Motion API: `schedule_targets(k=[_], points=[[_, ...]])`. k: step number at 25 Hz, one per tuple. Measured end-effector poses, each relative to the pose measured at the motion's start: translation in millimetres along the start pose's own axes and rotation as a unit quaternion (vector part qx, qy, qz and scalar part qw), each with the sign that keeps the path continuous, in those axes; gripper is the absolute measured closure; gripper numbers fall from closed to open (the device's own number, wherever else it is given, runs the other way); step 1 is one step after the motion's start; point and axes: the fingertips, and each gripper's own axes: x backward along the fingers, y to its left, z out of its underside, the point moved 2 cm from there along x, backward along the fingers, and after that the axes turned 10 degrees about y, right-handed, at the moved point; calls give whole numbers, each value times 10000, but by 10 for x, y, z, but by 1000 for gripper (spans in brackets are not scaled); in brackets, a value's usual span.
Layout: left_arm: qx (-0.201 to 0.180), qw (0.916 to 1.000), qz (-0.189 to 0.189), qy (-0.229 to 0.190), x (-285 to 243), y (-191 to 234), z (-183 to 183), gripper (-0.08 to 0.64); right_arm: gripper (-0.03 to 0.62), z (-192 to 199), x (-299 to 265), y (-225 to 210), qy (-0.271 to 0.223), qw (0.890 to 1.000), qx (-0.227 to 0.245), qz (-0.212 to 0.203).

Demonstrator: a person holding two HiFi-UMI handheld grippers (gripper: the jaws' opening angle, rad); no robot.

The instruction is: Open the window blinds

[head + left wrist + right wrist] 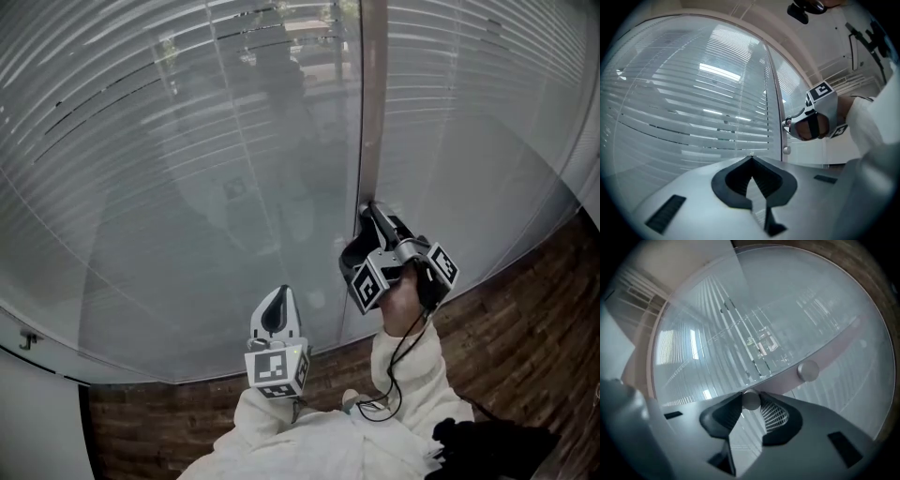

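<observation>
Slatted window blinds (187,141) hang behind a glass pane, split by a pale upright post (373,94). My right gripper (367,212) reaches to that post and is shut on a small round metal knob (751,401), which sits pinched between the two dark pads in the right gripper view. A second knob (808,371) sits on the same post beside it. The left gripper view shows the right gripper (788,124) at the post, with one knob (786,150) just below it. My left gripper (279,294) hovers left of the post, short of the glass, shut and holding nothing.
Dark wood flooring (525,281) runs along the foot of the glass at the right. A small hook (28,339) sticks out of the white wall at the lower left. A black object (487,450) lies by the person's white sleeves.
</observation>
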Motion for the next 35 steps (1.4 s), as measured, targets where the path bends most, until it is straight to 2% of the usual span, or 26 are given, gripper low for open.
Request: schedule_targets(k=[2,4,6,7,8,9,10,11,12,13,14,15,16,17,18,19,20,21,24,27,29,30,32,33,34,35], points=[[6,10000,9,2,-11,-12,-15,561,462,0,-1,-14,-53,9997,-237,-104],[3,10000,14,-4,-21,-18,-14,561,462,-12,0,-13,19,9999,-90,-102],[9,10000,14,-1,-27,-12,-6,561,462,3,-4,26,305,9965,784,28],[13,10000,16,8,-30,-7,0,561,462,42,-4,62,505,9883,1436,131],[16,10000,21,19,-33,-5,6,561,459,90,6,95,713,9745,2113,245],[18,10000,28,27,-39,-6,8,561,434,138,29,127,909,9548,2808,367],[24,10000,30,33,-47,-7,2,561,404,178,65,157,1076,9263,3575,510],[36,10000,23,40,-56,-5,-10,561,396,206,109,187,1206,8839,4465,693],[51,10000,15,48,-65,-2,-21,561,396,229,155,218,1303,8211,5483,906],[59,10000,24,52,-75,-1,-18,561,397,260,196,249,1384,7318,6578,1120],[56,10000,53,53,-85,-7,0,561,397,306,225,275,1452,6134,7646,1340],[47,9999,89,57,-92,-18,20,561,397,354,239,291,1482,4689,8560,1597],[41,9999,119,67,-96,-30,37,561,397,390,238,290,1456,3095,9207,1881],[43,9999,138,80,-99,-39,50,561,397,405,221,272,1404,1549,9545,2128],[54,9998,151,91,-101,-47,60,561,397,400,191,241,1373,271,9633,2290],[67,9998,163,98,-100,-56,66,561,397,383,155,205,1395,-606,9597,2364],[76,9998,175,101,-95,-66,69,561,397,367,119,174,1466,-1108,9537,2381],[79,9997,186,101,-86,-76,69,561,397,355,86,153,1546,-1382,9490,2376],[91,9997,177,119,-58,-66,54,561,397,348,-8,137,1662,-1874,9392,2348],[109,9998,114,133,-41,-20,40,561,400,340,-77,91,1699,-2202,9320,2326],[109,9998,66,131,-29,15,42,561,444,337,-94,82,1600,-2315,9310,2323],[108,9998,42,129,-25,35,52,561,456,335,-92,78,1554,-2317,9319,2319],[103,9999,1,126,-25,76,77,561,457,330,-86,58,1533,-2209,9347,2323],[100,9999,-14,123,-28,91,81,561,457,330,-88,56,1541,-2104,9367,2335],[99,9999,-26,117,-31,100,78,561,458,334,-93,63,1556,-1936,9395,2357],[99,9999,-34,112,-34,106,70,561,459,340,-100,78,1577,-1691,9432,2384]])
